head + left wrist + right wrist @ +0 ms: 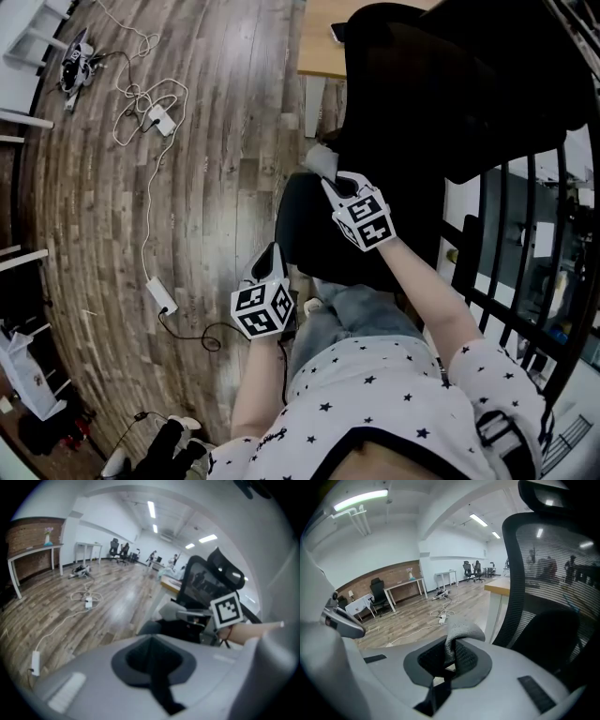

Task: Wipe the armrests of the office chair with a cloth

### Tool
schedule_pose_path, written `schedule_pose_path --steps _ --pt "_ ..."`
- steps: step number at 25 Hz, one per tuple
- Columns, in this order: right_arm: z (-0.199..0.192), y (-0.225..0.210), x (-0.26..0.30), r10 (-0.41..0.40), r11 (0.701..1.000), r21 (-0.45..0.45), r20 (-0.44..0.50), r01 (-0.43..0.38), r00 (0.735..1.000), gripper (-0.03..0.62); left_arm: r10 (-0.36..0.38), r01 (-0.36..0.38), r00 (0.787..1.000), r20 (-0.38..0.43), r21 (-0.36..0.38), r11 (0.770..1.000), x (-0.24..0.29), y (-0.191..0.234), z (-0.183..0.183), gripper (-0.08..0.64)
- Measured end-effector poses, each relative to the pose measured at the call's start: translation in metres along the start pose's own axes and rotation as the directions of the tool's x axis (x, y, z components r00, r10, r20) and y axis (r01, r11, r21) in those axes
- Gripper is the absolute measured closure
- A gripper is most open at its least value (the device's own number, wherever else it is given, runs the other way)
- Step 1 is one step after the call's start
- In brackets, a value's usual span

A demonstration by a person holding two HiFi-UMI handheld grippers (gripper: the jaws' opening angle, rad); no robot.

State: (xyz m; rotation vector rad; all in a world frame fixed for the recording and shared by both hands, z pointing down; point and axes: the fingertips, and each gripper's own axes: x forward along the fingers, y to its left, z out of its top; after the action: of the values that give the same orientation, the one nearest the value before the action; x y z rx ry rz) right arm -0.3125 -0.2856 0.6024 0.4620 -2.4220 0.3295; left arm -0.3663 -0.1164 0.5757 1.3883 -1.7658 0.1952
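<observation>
The black office chair (403, 122) stands in front of me, its mesh backrest (548, 569) filling the right of the right gripper view. My right gripper (330, 176) is shut on a grey cloth (319, 157), whose folded end (459, 632) sticks up from the jaws, beside the chair's left edge. No armrest shows clearly in any view. My left gripper (272, 255) hangs lower, by the seat's front left corner, shut with nothing in it. From the left gripper view I see the chair (206, 581), the cloth (171, 610) and the right gripper's marker cube (227, 611).
White cables and power adapters (155, 120) trail across the wooden floor on the left. A wooden desk (319, 37) stands just behind the chair. A black metal railing (525, 244) runs along the right. White table legs (28, 56) stand at far left.
</observation>
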Motion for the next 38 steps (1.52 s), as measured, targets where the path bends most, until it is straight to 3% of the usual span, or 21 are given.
schedule_pose_path --steps 21,38 --pt "-0.049 -0.005 0.071 -0.002 0.998 -0.066 -0.149 -0.008 0.989 0.561 0.015 -0.017 0.999 -0.048 -0.052 0.999 0.022 0.015 -0.019 0.554" --pt "-0.049 0.01 0.074 -0.01 0.996 -0.09 -0.16 -0.005 0.987 0.561 0.015 -0.019 0.998 -0.053 -0.081 0.997 0.009 0.014 -0.041 0.554"
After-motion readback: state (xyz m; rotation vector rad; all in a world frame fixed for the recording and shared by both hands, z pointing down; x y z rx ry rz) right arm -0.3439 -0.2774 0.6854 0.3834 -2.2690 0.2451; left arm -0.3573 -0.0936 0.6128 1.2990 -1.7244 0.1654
